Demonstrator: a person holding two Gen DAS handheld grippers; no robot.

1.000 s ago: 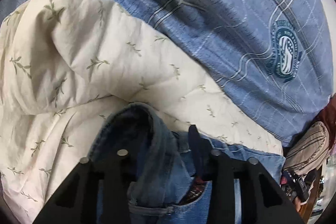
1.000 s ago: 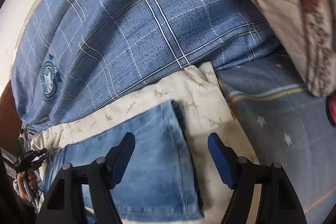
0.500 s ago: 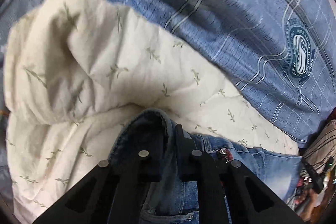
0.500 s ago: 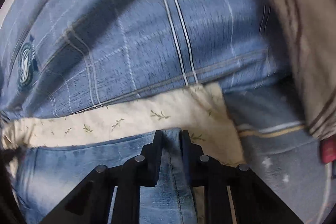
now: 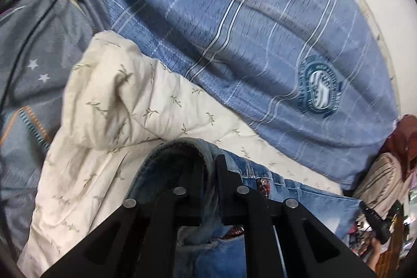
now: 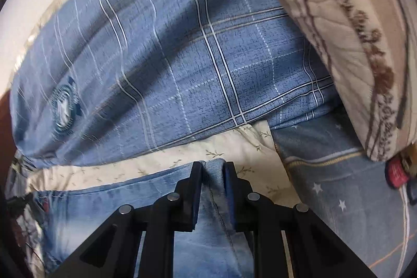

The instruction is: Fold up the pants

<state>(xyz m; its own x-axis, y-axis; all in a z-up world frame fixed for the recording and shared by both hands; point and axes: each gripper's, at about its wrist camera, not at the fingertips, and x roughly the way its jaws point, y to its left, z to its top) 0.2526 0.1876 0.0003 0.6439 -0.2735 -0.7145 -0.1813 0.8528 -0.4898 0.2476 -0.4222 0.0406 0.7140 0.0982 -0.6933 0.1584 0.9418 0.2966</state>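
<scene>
Fingers (image 6: 194, 189) pinching faded, rumpled blue jeans (image 6: 109, 202).

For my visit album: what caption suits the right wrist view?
Right gripper pinching the blue jeans on a cream leaf-print quilt.
</scene>
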